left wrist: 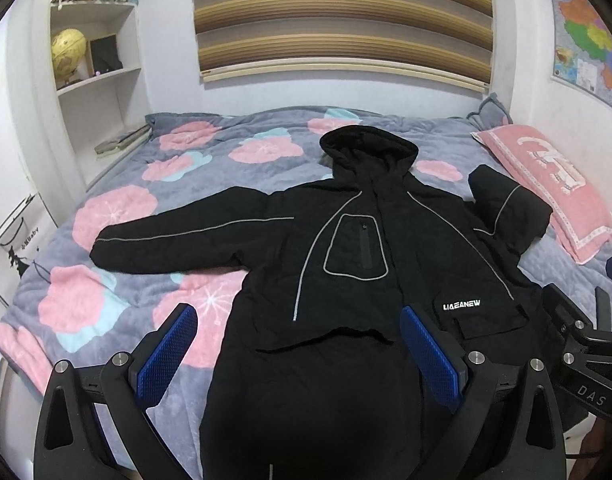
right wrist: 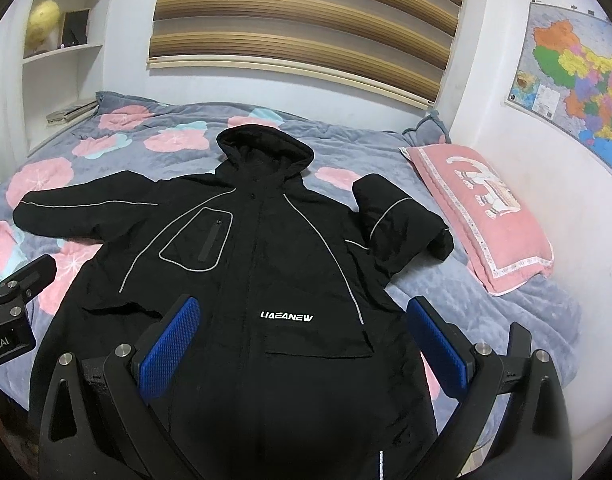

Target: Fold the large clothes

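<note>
**Two grippers spread wide above one black jacket**

Two pairs of blue-padded fingers stand far apart, and neither pair has hold of anything. The left gripper (left wrist: 298,350) hangs above the near hem of the jacket (left wrist: 345,264), its left pad (left wrist: 166,354) over the bedspread and its right pad (left wrist: 433,356) over black cloth. The right gripper (right wrist: 304,344) hangs just to the right of it, its left pad (right wrist: 170,346) over the jacket front and its right pad (right wrist: 437,342) at the jacket's right edge. Both point away from the viewer, along the jacket toward the far wall. Each camera catches part of the other tool at its frame edge.

One jacket lies front up, flat on the bed, hood (right wrist: 266,148) toward the far wall. Its left sleeve (right wrist: 86,212) runs straight out to the left. Its right sleeve (right wrist: 401,216) is bent and bunched near the pillow. Grey piping lines the sleeves and the chest pocket, and white lettering sits low on the right front.

One grey bedspread (left wrist: 118,208) with pink flowers covers the bed. One pink pillow (right wrist: 481,216) lies at the right, by the wall. On the far wall hangs one striped brown blind (right wrist: 306,20). One white shelf unit (left wrist: 98,40) stands in the far left corner, holding books and one yellow globe (left wrist: 68,52). One coloured map (right wrist: 577,76) hangs on the right wall.
</note>
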The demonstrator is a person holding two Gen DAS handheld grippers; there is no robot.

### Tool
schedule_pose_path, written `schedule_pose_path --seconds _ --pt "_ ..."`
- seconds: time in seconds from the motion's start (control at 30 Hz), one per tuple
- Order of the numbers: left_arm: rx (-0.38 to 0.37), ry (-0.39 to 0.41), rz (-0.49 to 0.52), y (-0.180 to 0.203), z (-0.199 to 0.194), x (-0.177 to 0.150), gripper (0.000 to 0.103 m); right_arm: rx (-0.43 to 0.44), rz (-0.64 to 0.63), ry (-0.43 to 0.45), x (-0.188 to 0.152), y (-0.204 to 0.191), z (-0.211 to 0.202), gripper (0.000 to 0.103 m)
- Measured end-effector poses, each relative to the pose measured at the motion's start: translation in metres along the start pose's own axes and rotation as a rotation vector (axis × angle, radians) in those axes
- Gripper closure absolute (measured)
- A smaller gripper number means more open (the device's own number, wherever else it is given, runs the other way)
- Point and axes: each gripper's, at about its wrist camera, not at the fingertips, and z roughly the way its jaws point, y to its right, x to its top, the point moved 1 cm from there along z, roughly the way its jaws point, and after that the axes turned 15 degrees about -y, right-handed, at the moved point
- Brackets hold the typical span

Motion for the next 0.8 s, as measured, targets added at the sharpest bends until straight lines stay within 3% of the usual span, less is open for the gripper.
schedule_pose_path --seconds 0.8 --pt "0.018 -0.029 -0.017 0.001 0.011 -0.002 0.002 0.078 0.015 -0.055 -0.001 -0.002 0.016 0.0"
